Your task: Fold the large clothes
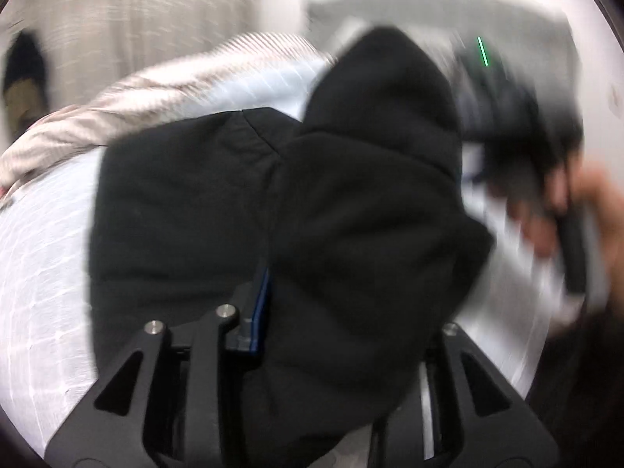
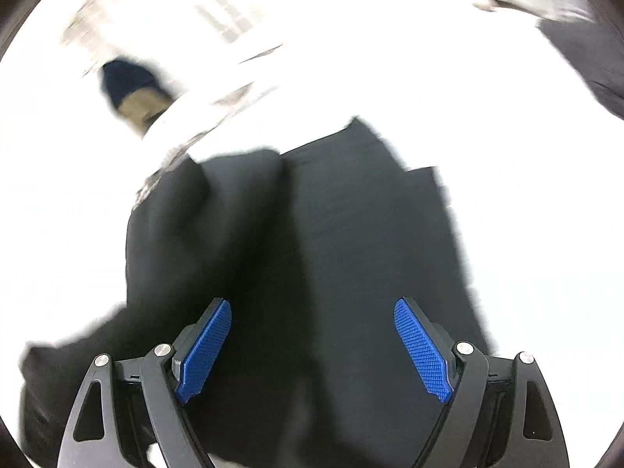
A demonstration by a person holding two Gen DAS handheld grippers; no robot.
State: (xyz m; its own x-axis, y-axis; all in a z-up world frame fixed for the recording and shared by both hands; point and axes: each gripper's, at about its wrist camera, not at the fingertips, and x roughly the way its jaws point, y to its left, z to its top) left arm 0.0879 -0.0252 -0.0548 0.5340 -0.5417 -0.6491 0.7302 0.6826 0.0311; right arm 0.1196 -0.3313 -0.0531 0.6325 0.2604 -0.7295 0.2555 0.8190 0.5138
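A black garment [image 1: 187, 202] lies on a white sheet [image 1: 43, 273], and a thick fold of it [image 1: 370, 214] is draped over my left gripper [image 1: 343, 284]. The fold fills the gap between the jaws and hides the right finger. Only the blue edge of the left finger's pad [image 1: 260, 304] shows, right against the cloth. I cannot see whether the pads press on it. In the right wrist view my right gripper [image 2: 312, 304] hovers open over the same garment [image 2: 351, 214], blue pads [image 2: 204, 347] wide apart with nothing between them. That gripper [image 1: 518, 124] also shows, blurred, in a hand [image 1: 546, 210].
A striped beige blanket [image 1: 156, 89] is bunched along the far side of the sheet. Behind it hang pale curtains [image 1: 136, 11]. A dark object with a tan part [image 1: 23, 82] sits at the far left, and something grey [image 1: 429, 11] stands at the back.
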